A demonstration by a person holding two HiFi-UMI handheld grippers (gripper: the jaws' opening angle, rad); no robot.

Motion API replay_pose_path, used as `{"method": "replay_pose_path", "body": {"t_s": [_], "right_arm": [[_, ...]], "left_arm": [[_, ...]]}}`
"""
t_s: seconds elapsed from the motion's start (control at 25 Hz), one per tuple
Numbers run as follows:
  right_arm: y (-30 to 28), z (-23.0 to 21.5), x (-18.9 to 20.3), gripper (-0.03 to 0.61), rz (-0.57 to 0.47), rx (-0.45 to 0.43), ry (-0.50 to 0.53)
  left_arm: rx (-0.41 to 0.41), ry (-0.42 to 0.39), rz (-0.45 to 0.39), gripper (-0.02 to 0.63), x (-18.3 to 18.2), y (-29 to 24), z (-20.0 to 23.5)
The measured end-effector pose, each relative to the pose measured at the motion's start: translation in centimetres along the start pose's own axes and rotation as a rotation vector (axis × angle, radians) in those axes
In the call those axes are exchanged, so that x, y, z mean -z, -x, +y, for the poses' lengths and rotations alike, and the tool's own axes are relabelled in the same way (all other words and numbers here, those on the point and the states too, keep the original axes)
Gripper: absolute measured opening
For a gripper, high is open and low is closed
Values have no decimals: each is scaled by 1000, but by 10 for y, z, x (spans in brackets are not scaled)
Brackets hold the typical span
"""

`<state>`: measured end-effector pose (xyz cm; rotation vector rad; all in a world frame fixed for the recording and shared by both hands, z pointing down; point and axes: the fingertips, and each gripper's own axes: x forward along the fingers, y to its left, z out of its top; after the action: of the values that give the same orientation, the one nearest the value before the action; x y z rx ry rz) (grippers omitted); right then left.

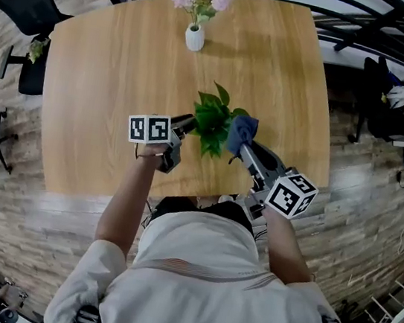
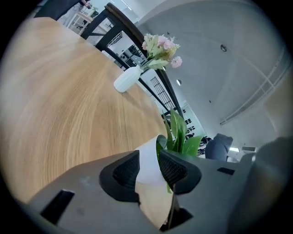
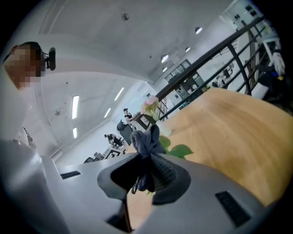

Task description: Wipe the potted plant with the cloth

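Dark blue cloth (image 3: 145, 141), bunched, clamped tight in the closed jaws of the right gripper (image 3: 149, 172), just beside the small green leafy potted plant (image 1: 212, 121) at the near side of the light wooden table (image 1: 118, 69). White pot (image 2: 147, 157) of that plant between the wide-spread jaws of the left gripper (image 1: 187, 125), one pad on either side. Well apart at the far edge, a white vase of pink flowers (image 1: 195, 35).

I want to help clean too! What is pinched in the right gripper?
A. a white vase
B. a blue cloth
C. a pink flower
B: the right gripper is shut on the blue cloth, which sticks up bunched between its jaws.
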<state>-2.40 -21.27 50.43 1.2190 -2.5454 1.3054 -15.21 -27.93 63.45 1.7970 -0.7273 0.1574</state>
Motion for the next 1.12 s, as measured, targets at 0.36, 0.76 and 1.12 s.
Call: {"method": "replay_pose_path", "body": {"t_s": [0.36, 0.76, 1.12], "right_arm": [[-29, -5, 74, 120, 148, -29, -221], [32, -80, 79, 117, 69, 235, -306], [12, -25, -22, 115, -70, -72, -103]], "left_arm": [[-37, 72, -43, 94, 0, -3, 0], [-44, 80, -59, 94, 0, -3, 1], [-47, 77, -62, 94, 0, -3, 2]]}}
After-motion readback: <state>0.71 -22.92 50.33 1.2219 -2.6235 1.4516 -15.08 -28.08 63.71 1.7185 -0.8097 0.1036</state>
